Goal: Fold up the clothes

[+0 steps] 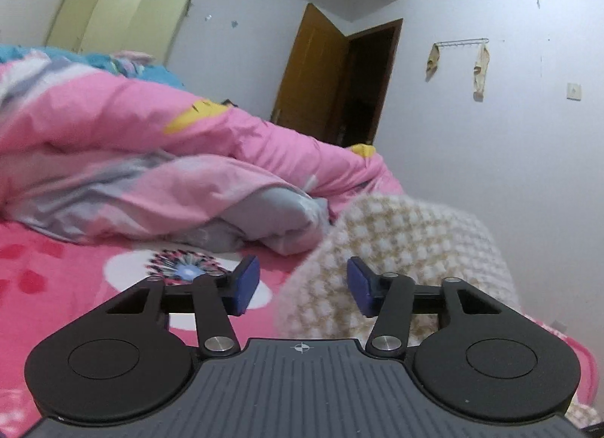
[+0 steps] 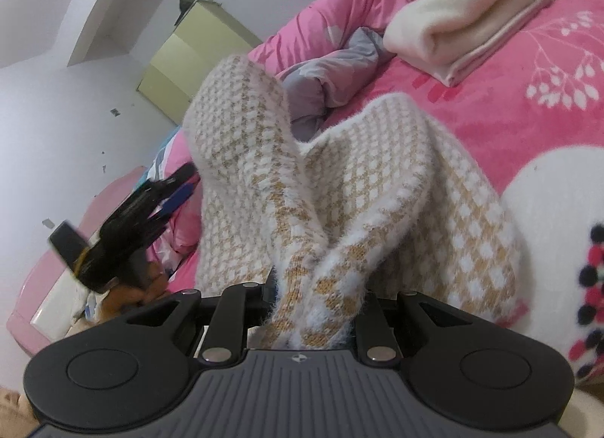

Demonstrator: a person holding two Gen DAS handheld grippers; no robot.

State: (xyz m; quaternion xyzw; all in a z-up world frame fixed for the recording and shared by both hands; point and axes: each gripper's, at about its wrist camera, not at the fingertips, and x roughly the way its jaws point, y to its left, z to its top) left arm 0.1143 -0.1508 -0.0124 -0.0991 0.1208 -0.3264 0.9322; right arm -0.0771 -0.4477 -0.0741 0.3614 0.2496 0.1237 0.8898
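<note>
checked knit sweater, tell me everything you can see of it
The checked knit sweater is fuzzy, with a white and tan check. It lies bunched in raised folds on the pink blanket. The right tongs are shut on a gathered fold of it. The left tongs stand open, holding nothing, beside it.

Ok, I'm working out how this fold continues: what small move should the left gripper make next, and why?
Probably bring the left gripper over to the knit sweater and close on a free edge. Its jaws stand open with nothing between them, beside the garment, while the right gripper is shut on a bunched part of the sweater, which hangs draped above the pink blanket. A second grip seems needed.
</note>
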